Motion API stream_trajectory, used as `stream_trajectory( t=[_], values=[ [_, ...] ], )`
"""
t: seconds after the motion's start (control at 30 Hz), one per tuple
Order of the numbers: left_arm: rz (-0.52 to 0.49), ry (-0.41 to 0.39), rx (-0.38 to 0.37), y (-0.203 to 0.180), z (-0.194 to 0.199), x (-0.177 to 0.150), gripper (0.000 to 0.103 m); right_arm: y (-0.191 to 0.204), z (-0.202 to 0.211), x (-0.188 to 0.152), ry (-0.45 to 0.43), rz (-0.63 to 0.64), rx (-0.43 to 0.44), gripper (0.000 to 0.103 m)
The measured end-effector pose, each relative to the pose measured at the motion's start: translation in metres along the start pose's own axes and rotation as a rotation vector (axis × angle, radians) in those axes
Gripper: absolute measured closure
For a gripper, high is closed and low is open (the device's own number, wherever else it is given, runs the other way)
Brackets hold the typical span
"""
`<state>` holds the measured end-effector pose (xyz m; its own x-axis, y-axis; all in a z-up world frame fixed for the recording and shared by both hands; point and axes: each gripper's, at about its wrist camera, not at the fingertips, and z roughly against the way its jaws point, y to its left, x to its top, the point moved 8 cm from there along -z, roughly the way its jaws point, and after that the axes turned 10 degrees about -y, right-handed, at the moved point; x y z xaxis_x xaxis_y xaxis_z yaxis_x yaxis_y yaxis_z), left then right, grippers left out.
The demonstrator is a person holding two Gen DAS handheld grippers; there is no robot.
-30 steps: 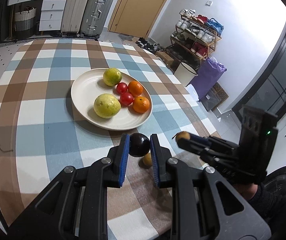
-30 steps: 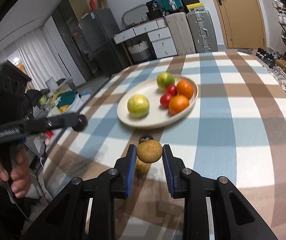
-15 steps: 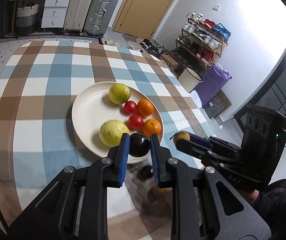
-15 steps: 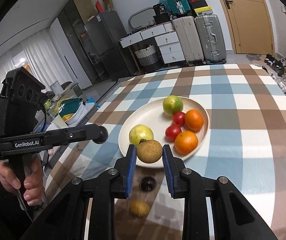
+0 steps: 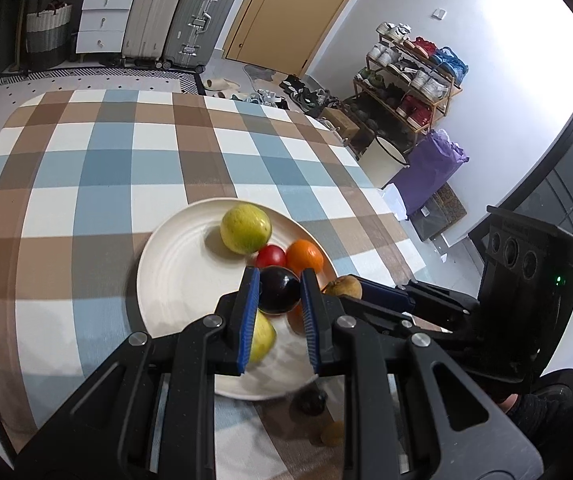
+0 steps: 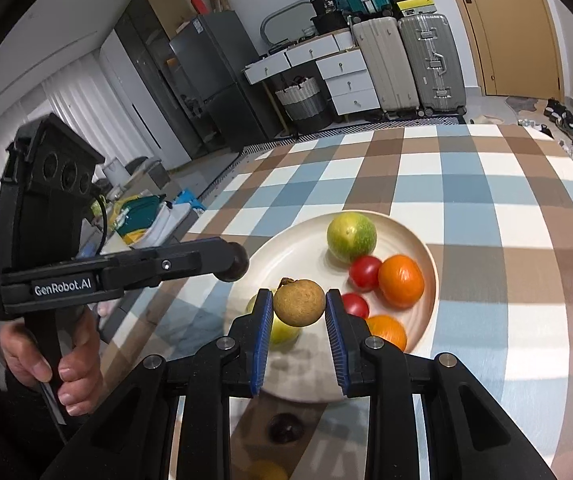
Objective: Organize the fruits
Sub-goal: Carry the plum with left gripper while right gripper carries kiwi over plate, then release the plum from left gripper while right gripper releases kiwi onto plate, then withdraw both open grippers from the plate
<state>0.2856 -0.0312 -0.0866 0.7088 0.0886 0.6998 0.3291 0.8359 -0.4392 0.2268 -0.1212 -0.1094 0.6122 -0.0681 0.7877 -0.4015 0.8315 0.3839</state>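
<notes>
You are carrying 2 fruits at once toward the plate (image 5: 158, 264), and both are hanging above its near half. Your left hand-held gripper (image 5: 279, 294) is clamping a dark plum (image 5: 278, 289) between its blue pads, narrow and snug; your right hand-held gripper (image 6: 299, 304) is pinching a brown longan (image 6: 298, 302) the same way. From the plate's centre, the plum is sitting toward its near right, crowded by the tomato (image 5: 271, 257) and orange (image 5: 305, 257), while the bare cream patch is lying to the plate's left. I judge the left hand-held gripper nearer that patch. 2 more small fruits, a dark one (image 6: 285, 427) and a yellowish one (image 5: 331, 432), are waiting on the counter (image 5: 86, 168) just off the plate's near rim.
</notes>
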Motion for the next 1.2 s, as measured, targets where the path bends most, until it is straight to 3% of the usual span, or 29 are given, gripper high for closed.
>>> stream_trajectory(
  t=[0.73, 0.83, 0.87, 1.2],
  values=[
    [0.103, 0.108, -0.051, 0.032, -0.07, 0.011, 0.085, -0.015, -0.051, 0.004, 0.081, 0.061, -0.023, 0.076],
    [0.111, 0.106, -0.046, 0.034, -0.072, 0.011, 0.085, -0.019, -0.052, 0.004, 0.074, 0.061, -0.039, 0.062],
    [0.113, 0.1, -0.049, 0.033, -0.071, 0.011, 0.085, -0.019, -0.05, 0.005, 0.066, 0.059, -0.036, 0.052],
    [0.075, 0.053, -0.02, 0.019, -0.043, 0.013, 0.085, -0.02, -0.023, 0.013, -0.008, 0.056, -0.047, 0.048]
  ],
)
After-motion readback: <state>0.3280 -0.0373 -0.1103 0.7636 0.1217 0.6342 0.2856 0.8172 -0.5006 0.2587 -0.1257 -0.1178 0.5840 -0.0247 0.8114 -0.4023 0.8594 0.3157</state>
